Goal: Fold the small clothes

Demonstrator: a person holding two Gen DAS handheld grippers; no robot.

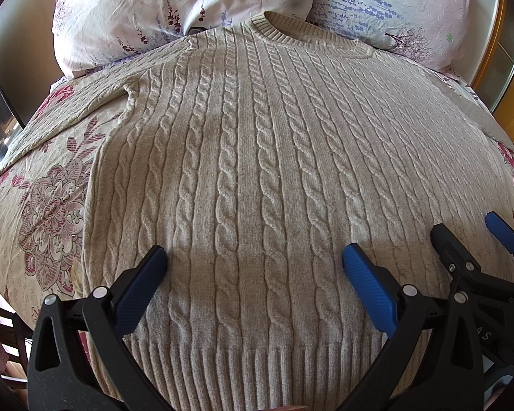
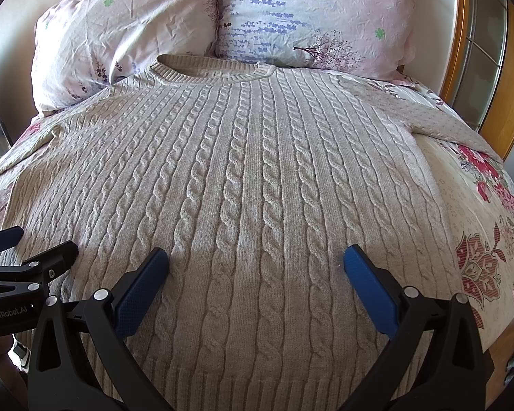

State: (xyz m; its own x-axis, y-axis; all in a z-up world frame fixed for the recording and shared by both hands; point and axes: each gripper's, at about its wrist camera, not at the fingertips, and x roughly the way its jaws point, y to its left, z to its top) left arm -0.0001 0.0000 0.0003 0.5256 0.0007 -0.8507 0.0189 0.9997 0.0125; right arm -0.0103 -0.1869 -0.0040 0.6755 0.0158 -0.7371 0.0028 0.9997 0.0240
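Across the bed [image 2: 479, 205], from the pillows [image 2: 291, 17] at its head down to the near edge, I have the cable-knit sweater [image 1: 257, 171] lying flat and face up, collar [image 2: 212, 70] against the pillows, ribbed hem [image 1: 257, 366] nearest me, both sleeves running out toward the bed's side edges. My left gripper [image 1: 255, 257] and right gripper [image 2: 256, 258] hang side by side above the lower body of the knit, both with fingers [image 1: 370, 294] spread wide and nothing between them. My worry, as I read it, is the grab itself: the knit is thick and loose, so if I come down mid-panel I could pinch only the top layer, or take the floral bedspread [image 1: 51, 212] along with it, and the fold would drag the cover up. The two grippers sit close together, so swinging either one toward a sleeve risks knocking them into each other. Uneven grips at the hem would skew the fold, and the heavy cloth could slip from a shallow bite and slump.
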